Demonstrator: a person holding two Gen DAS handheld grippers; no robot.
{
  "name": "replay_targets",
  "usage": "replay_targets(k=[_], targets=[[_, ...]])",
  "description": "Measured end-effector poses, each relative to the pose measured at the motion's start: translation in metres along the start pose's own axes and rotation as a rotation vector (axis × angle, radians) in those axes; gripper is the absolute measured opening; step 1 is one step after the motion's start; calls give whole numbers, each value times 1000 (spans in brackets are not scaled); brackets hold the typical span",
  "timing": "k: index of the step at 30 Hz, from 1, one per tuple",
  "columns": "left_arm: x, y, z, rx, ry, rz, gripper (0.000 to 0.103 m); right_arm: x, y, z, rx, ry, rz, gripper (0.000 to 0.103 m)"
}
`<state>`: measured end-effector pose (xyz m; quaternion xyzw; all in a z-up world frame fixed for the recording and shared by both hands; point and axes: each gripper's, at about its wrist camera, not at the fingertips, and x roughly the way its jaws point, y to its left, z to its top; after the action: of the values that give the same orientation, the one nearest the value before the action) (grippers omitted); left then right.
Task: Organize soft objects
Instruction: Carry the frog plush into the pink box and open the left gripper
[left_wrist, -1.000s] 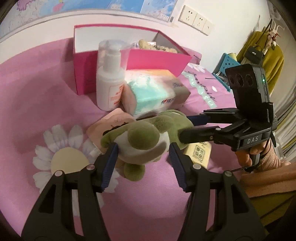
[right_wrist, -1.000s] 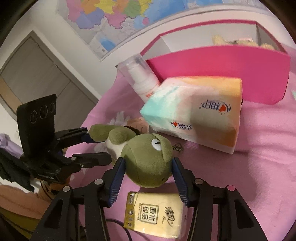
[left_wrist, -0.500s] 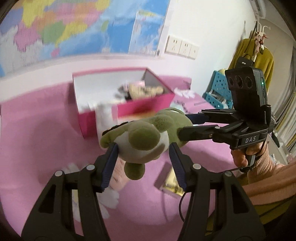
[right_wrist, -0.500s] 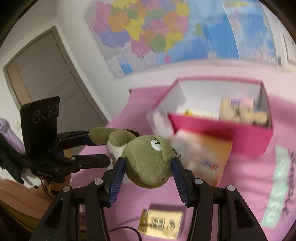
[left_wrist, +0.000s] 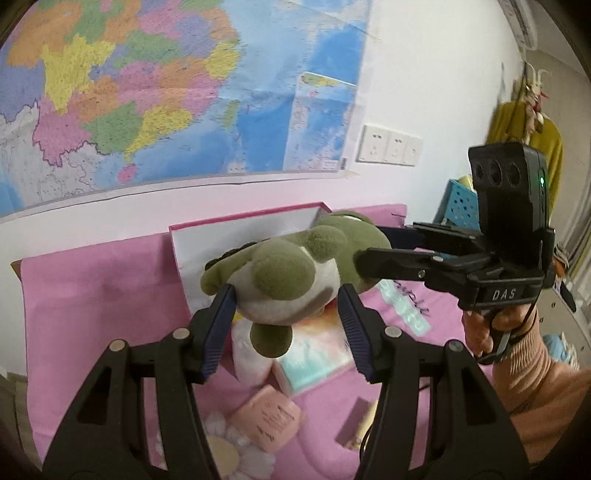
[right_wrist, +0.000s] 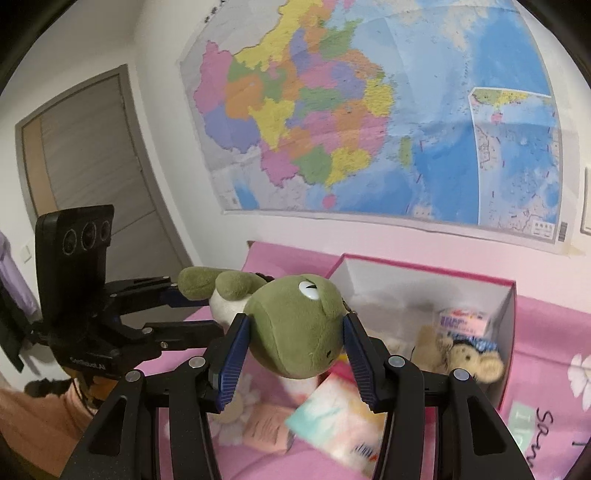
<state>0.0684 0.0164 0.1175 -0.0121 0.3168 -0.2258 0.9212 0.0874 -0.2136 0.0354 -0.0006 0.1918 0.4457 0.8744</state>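
A green plush frog with a white belly is held in the air by both grippers, high above the pink table. My left gripper is shut on its body and legs. My right gripper is shut on its head; it shows from the side in the left wrist view. The pink box with white inner walls stands open behind and below the frog. A small tan plush and a small packet lie inside it.
On the pink cloth below lie a tissue pack, a white pump bottle, a pink pad and a yellow tissue packet. A wall map hangs behind. A door is at the left.
Both grippers have lifted the frog together, from the table surface to well above it and toward the box. The table items now lie far below.
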Motion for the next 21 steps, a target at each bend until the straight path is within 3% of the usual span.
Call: replay_targets(k=[9,21], targets=[[54,33,23,-59,68,50,58,47,-34,18,65,35,-48,52],[120,63,25,-105,178,110,58,107,-77,11,172,131,-85,52]])
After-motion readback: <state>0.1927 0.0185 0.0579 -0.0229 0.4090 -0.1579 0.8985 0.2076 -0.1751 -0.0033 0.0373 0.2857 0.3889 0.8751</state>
